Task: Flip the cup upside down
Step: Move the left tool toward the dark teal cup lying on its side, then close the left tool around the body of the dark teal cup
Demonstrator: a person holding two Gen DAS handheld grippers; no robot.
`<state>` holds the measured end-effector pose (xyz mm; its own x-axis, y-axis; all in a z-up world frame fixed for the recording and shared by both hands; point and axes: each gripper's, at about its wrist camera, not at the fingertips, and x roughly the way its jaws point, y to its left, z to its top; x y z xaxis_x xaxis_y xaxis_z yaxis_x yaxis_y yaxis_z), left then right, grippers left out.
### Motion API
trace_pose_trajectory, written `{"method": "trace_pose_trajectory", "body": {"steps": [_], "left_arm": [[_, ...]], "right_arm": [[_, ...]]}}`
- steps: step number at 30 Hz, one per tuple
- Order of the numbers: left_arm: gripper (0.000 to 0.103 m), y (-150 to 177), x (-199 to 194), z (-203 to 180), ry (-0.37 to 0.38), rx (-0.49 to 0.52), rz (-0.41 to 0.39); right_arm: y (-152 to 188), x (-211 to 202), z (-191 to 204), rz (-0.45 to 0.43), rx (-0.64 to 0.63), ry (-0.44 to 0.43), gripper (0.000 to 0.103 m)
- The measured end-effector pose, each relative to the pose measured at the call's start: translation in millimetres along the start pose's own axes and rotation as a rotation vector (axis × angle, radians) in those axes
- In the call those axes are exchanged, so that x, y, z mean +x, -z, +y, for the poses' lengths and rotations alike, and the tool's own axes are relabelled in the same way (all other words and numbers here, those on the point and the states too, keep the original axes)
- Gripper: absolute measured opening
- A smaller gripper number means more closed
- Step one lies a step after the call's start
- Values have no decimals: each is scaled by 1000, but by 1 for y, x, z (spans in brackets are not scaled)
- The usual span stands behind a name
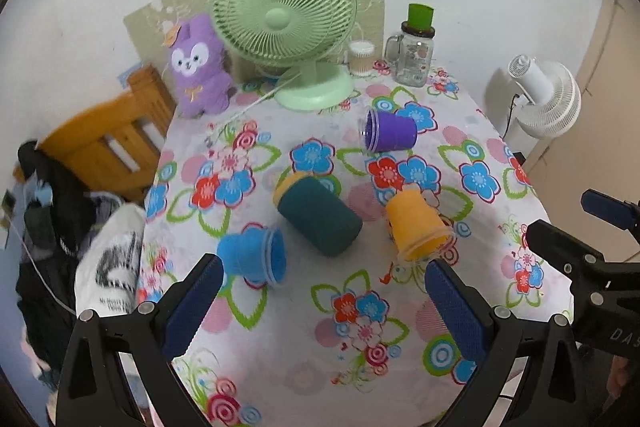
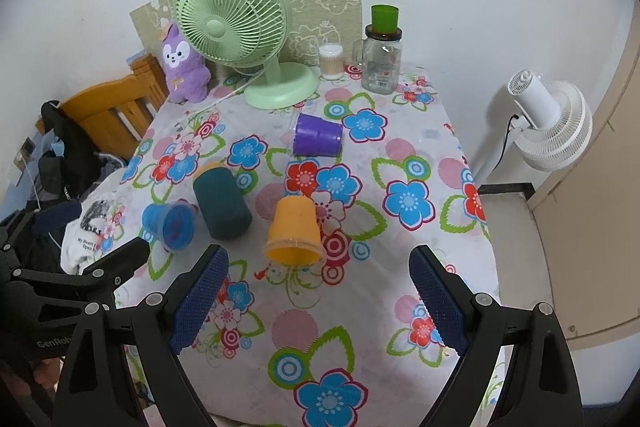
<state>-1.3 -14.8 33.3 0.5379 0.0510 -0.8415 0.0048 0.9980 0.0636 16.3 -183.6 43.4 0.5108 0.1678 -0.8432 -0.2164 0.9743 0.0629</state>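
Cups lie sideways — orange cup (image 2: 294,229) mouth toward open right tongs (image 2: 320,291).

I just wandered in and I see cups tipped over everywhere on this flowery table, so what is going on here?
A person holds two black clamp tools with blue pads, one per hand, above a table with a floral cloth. Both the left tool and right tool are open and hold nothing. Four cups lie on their sides: a small blue plastic cup, a tall dark teal cup, an orange plastic cup and a purple plastic cup. None has been flipped upside down yet; the orange one lies nearest the right tool.
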Motion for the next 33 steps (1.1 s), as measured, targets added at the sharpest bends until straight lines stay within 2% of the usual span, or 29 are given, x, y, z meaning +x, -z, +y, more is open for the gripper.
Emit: {"method": "trace_pose_trajectory", "body": {"steps": [5, 11, 14, 19, 26, 33], "left_arm": [[102, -16, 8, 11, 21, 69, -1], [102, -31, 24, 22, 49, 216, 10], [102, -35, 35, 23, 47, 320, 6], [102, -41, 62, 29, 105, 465, 29], [101, -38, 112, 29, 152, 756, 60], [101, -28, 150, 13, 269, 1013, 96]], "right_arm": [[-7, 4, 6, -10, 50, -13, 93], [-16, 19, 23, 13, 87, 14, 94], [-20, 32, 31, 25, 109, 7, 93], [-24, 56, 45, 39, 128, 42, 94], [-23, 84, 50, 43, 190, 93, 93], [-13, 115, 47, 102, 260, 126, 93]]}}
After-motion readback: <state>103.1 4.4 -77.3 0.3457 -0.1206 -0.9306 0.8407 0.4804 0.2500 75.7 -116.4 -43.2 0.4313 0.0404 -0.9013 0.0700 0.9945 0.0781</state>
